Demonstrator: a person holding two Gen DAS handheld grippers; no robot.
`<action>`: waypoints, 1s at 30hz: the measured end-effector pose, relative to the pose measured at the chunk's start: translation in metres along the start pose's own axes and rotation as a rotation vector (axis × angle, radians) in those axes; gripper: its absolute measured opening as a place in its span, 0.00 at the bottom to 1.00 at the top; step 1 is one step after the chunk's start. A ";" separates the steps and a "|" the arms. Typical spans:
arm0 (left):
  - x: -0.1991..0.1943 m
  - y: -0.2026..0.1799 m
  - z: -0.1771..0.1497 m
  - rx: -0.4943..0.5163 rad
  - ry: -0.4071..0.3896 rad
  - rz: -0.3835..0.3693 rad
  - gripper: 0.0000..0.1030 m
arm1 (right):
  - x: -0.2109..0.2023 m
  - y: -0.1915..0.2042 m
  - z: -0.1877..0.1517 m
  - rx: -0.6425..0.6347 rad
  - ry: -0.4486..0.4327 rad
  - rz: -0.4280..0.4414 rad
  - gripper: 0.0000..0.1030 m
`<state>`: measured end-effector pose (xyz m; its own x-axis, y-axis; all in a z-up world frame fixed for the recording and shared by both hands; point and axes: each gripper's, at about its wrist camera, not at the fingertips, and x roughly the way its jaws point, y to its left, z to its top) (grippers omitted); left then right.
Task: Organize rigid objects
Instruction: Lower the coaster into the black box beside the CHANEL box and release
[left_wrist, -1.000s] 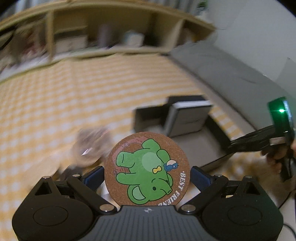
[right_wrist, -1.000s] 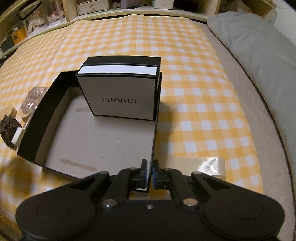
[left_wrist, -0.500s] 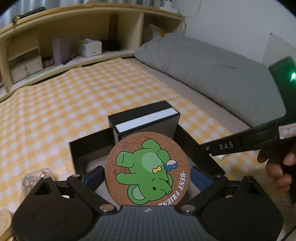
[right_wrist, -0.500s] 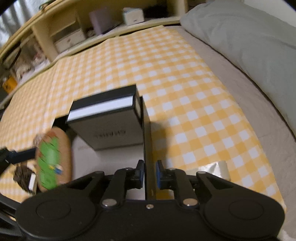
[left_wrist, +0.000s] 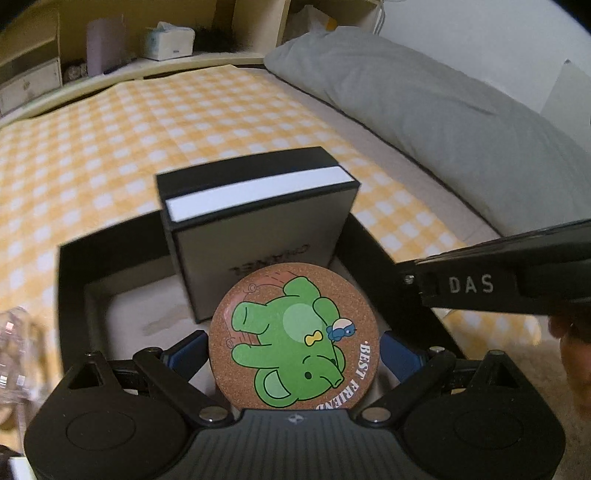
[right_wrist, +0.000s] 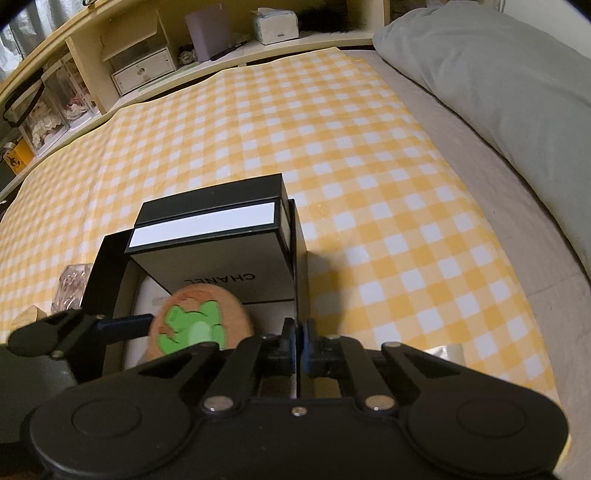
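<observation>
Two claws are working: left claw (left_wrist: 293, 354) is clamping the coaster (left_wrist: 293, 338) over the tray (left_wrist: 110, 240), near its front; right claw (right_wrist: 300, 338) is pinching the tray's right wall. Next, lowering and releasing flat beside the box (left_wrist: 258, 225).

Yellow-checked bedspread (right_wrist: 332, 147), grey pillow (right_wrist: 498, 74), wooden shelving (right_wrist: 110, 48) behind, dim light.

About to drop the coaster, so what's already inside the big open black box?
Inside the open black box one black-and-white Chanel carton stands against the far right corner on bare grey floor. The cork elephant coaster and left gripper hide the near floor.
</observation>
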<state>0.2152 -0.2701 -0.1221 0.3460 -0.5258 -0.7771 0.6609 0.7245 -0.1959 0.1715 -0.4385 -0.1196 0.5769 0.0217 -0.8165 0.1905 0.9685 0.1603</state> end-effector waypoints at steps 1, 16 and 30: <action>0.002 0.000 -0.001 -0.018 0.003 -0.013 0.96 | 0.001 0.000 0.000 0.000 0.000 0.000 0.04; 0.001 0.015 -0.014 -0.106 0.099 -0.067 0.72 | 0.000 0.001 -0.001 -0.004 0.001 -0.001 0.04; -0.027 0.004 -0.014 -0.067 0.061 -0.035 0.77 | 0.000 0.000 -0.001 -0.003 0.002 -0.002 0.04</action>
<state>0.1993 -0.2465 -0.1098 0.2809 -0.5243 -0.8038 0.6250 0.7356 -0.2614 0.1705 -0.4380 -0.1203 0.5746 0.0206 -0.8181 0.1890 0.9693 0.1571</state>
